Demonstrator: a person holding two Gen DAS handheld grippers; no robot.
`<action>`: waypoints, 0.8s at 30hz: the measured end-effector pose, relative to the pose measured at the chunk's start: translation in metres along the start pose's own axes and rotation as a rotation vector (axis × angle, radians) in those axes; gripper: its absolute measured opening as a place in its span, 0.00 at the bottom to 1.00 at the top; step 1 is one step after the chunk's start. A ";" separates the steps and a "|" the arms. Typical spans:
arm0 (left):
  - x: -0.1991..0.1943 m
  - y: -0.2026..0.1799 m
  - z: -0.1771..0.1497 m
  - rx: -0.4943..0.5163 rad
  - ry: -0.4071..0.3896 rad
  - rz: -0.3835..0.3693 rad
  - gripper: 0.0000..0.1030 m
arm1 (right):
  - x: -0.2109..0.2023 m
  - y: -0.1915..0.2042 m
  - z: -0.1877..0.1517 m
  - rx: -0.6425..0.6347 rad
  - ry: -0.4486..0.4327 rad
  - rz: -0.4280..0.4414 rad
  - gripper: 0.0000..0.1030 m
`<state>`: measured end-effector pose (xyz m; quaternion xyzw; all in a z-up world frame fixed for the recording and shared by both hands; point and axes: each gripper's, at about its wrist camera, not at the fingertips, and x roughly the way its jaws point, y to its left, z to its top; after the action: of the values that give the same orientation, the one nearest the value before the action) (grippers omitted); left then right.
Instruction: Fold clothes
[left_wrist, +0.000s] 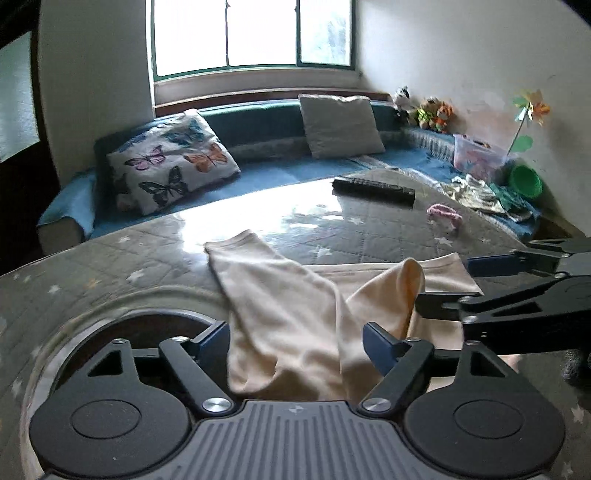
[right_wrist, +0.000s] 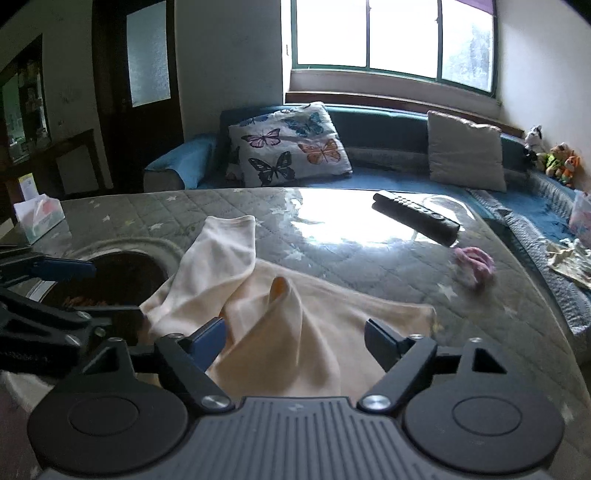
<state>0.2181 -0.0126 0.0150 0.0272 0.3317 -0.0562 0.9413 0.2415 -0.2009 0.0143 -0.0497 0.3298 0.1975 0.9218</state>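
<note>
— What carried everything?
— A table (right_wrist: 406, 288) under glossy grey quilted star-print cover.
— And on it?
— A cream garment (right_wrist: 280, 332) lay rumpled at the near edge, a black remote (right_wrist: 415, 218) farther back, a pink scrunchie (right_wrist: 474, 266) beside it.

A remote control (right_wrist: 415, 217) lies near a pink scrunchie (right_wrist: 474, 266).
</note>
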 end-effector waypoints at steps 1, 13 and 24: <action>0.007 -0.001 0.003 0.006 0.008 -0.008 0.74 | 0.006 -0.002 0.003 -0.001 0.008 0.009 0.70; 0.056 -0.003 -0.002 -0.006 0.117 -0.117 0.06 | 0.033 -0.022 -0.003 0.054 0.065 0.050 0.04; -0.028 0.048 -0.035 -0.143 0.027 0.013 0.02 | -0.052 -0.067 -0.027 0.167 -0.058 -0.061 0.04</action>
<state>0.1809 0.0405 0.0063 -0.0370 0.3473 -0.0260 0.9367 0.2155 -0.2852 0.0231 0.0231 0.3164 0.1427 0.9375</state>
